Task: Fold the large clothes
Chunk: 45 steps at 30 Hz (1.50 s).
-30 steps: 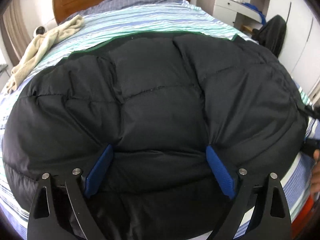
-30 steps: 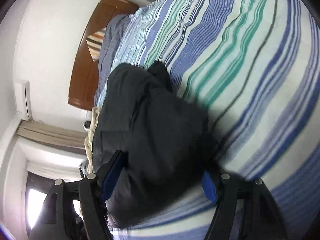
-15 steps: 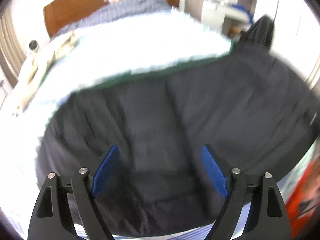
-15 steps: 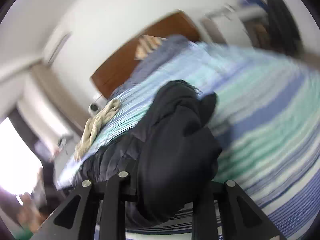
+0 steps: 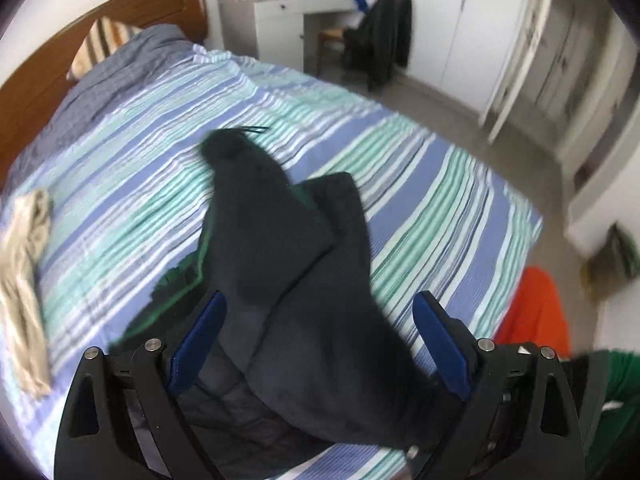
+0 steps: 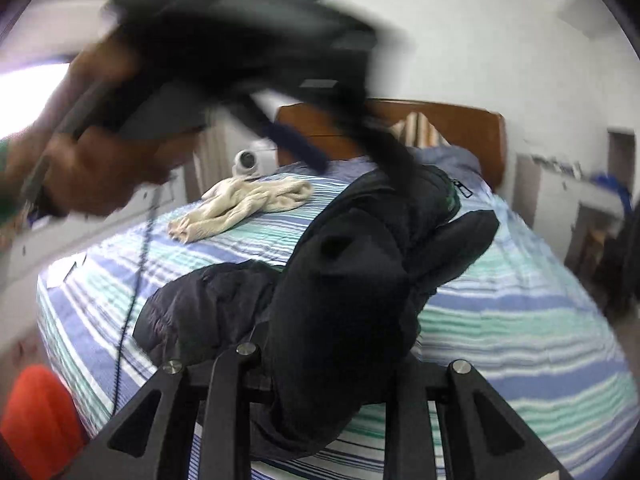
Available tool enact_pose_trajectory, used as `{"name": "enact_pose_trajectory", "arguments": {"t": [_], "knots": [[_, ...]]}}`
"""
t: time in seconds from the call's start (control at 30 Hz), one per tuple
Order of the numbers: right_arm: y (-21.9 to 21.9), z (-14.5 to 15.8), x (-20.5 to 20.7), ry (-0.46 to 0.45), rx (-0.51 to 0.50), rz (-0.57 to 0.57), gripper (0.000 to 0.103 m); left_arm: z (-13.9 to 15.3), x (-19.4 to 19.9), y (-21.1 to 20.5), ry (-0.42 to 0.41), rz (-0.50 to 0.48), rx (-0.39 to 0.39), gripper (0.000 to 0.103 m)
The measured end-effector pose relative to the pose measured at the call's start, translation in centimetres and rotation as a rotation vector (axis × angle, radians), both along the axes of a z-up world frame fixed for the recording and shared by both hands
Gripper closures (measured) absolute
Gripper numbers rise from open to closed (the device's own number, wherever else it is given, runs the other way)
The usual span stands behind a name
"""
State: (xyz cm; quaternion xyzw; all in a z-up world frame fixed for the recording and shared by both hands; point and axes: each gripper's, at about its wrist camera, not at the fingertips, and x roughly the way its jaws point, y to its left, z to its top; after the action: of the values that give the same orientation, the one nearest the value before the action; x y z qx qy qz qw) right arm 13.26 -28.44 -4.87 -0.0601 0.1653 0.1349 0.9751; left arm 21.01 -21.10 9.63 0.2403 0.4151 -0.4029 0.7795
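A black puffer jacket (image 5: pixel 304 280) with a green lining hangs bunched above the striped bed sheet (image 5: pixel 420 184). My left gripper (image 5: pixel 320 340) points down at it. Its jaws are opening, and the fabric sits between the blue pads. In the right wrist view a strand of the jacket (image 6: pixel 352 280) rises to the left gripper, whose blue pad (image 6: pixel 298 146) stands clear of the cloth. A hand (image 6: pixel 92 160) holds that gripper. My right gripper (image 6: pixel 324 346) is shut on a thick fold of the jacket, which hides its pads.
A beige garment (image 5: pixel 24 264) lies near the bed's left edge. The wooden headboard (image 5: pixel 100 12) and a striped pillow (image 5: pixel 104 36) are at the far end. A white desk (image 5: pixel 280 20), a chair with dark clothes (image 5: pixel 380 36) and wardrobe doors (image 5: pixel 480 20) stand beyond. Something orange (image 5: pixel 536 312) is by the near corner.
The jacket lay spread flat on the bed and now hangs lifted and bunched. Both grippers rose. The right gripper rolled upright and closed on a fold.
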Motion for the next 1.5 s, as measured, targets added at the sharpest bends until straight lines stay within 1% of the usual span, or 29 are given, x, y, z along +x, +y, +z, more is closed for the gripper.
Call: {"name": "enact_pose_trajectory", "arguments": {"t": [0.07,0.1,0.13,0.2,0.27,0.3,0.33,0.37,0.43,0.47,0.53,0.57,0.6,0.63,0.67,0.7,0.73,0.77,0.83,0.87,0.9,0.93,0.97,1.03,1.17,1.23,1.33,1.43,1.5], "knots": [[1.6,0.2,-0.3,-0.011,-0.054,0.035,0.078,0.0,-0.1,-0.5,-0.024,-0.001,0.061,0.008],[2.5,0.3,-0.5,-0.020,-0.090,0.056,0.078,-0.2,0.5,-0.5,-0.038,0.005,0.094,0.008],[2.8,0.2,-0.5,-0.025,-0.106,0.066,0.078,-0.6,0.4,-0.6,-0.058,0.015,0.134,0.008],[3.7,0.2,-0.8,-0.033,-0.136,0.093,0.078,-1.3,1.4,-0.3,-0.102,0.048,0.200,0.008],[4.2,0.2,-1.2,-0.043,-0.160,0.107,0.078,-2.1,2.1,0.1,-0.119,0.092,0.240,0.010],[4.4,0.1,-1.4,-0.047,-0.170,0.115,0.078,-2.5,2.4,0.2,-0.119,0.119,0.252,0.014],[4.7,-0.1,-1.5,-0.050,-0.178,0.120,0.078,-3.2,2.7,0.6,-0.108,0.150,0.262,0.027],[4.8,-0.2,-1.6,-0.052,-0.183,0.127,0.078,-3.4,2.9,0.8,-0.095,0.162,0.263,0.044],[5.0,-0.2,-1.9,-0.049,-0.183,0.133,0.078,-3.8,3.1,1.5,-0.077,0.185,0.243,0.060],[4.9,-0.3,-1.9,-0.046,-0.175,0.130,0.078,-3.5,3.1,1.8,-0.077,0.189,0.233,0.065],[4.2,-0.1,-2.2,-0.032,-0.117,0.137,0.073,-2.9,3.5,3.4,-0.060,0.211,0.193,0.069],[3.6,0.1,-2.6,-0.014,-0.069,0.160,0.064,-2.7,4.0,4.1,-0.050,0.225,0.179,0.069],[3.1,0.3,-2.9,0.000,-0.024,0.188,0.049,-2.5,4.5,5.4,-0.040,0.240,0.164,0.069],[2.2,0.4,-3.4,0.013,0.046,0.230,0.042,-2.5,4.9,6.2,-0.034,0.250,0.154,0.069],[1.4,0.5,-3.9,0.018,0.111,0.261,0.038,-2.7,5.5,6.7,-0.027,0.261,0.145,0.069],[0.4,0.5,-4.2,0.027,0.188,0.287,0.038,-3.0,6.0,8.2,-0.018,0.275,0.133,0.069],[-0.6,0.5,-4.3,0.041,0.260,0.298,0.038,-3.4,6.4,8.8,-0.013,0.285,0.127,0.069],[-1.7,0.3,-4.1,0.056,0.332,0.291,0.038,-3.8,6.8,9.5,-0.006,0.297,0.124,0.069],[-3.3,-0.1,-2.9,0.100,0.426,0.237,0.039,-4.9,7.4,11.6,0.006,0.326,0.118,0.068],[-4.0,-0.3,-2.2,0.130,0.452,0.215,0.042,-5.1,7.6,12.0,0.012,0.337,0.116,0.068],[-4.4,-0.6,-1.1,0.168,0.478,0.198,0.059,-5.5,7.9,12.7,0.019,0.352,0.111,0.068],[-4.5,-0.9,-0.5,0.186,0.488,0.187,0.067,-5.9,8.1,13.6,0.029,0.368,0.103,0.068],[-4.5,-0.9,0.1,0.196,0.492,0.180,0.071,-6.1,8.2,14.3,0.037,0.380,0.095,0.067],[-3.4,-0.6,1.2,0.213,0.499,0.215,0.071,-6.9,8.7,15.9,0.052,0.405,0.076,0.066],[1.3,0.1,3.1,0.224,0.476,0.340,0.071,-8.6,9.4,18.0,0.088,0.456,0.056,0.064],[4.1,-0.7,4.9,0.272,0.455,0.376,0.071,-9.3,9.7,19.2,0.107,0.477,0.040,0.062],[7.7,-4.0,7.9,0.401,0.433,0.378,0.072,-10.3,10.4,20.9,0.136,0.510,0.021,0.060],[9.8,-7.3,10.3,0.501,0.435,0.370,0.076,-12.5,11.2,22.9,0.184,0.570,0.017,0.055],[10.9,-8.7,11.4,0.540,0.419,0.358,0.084,-14.0,11.9,24.5,0.227,0.620,-0.010,0.053]]}}
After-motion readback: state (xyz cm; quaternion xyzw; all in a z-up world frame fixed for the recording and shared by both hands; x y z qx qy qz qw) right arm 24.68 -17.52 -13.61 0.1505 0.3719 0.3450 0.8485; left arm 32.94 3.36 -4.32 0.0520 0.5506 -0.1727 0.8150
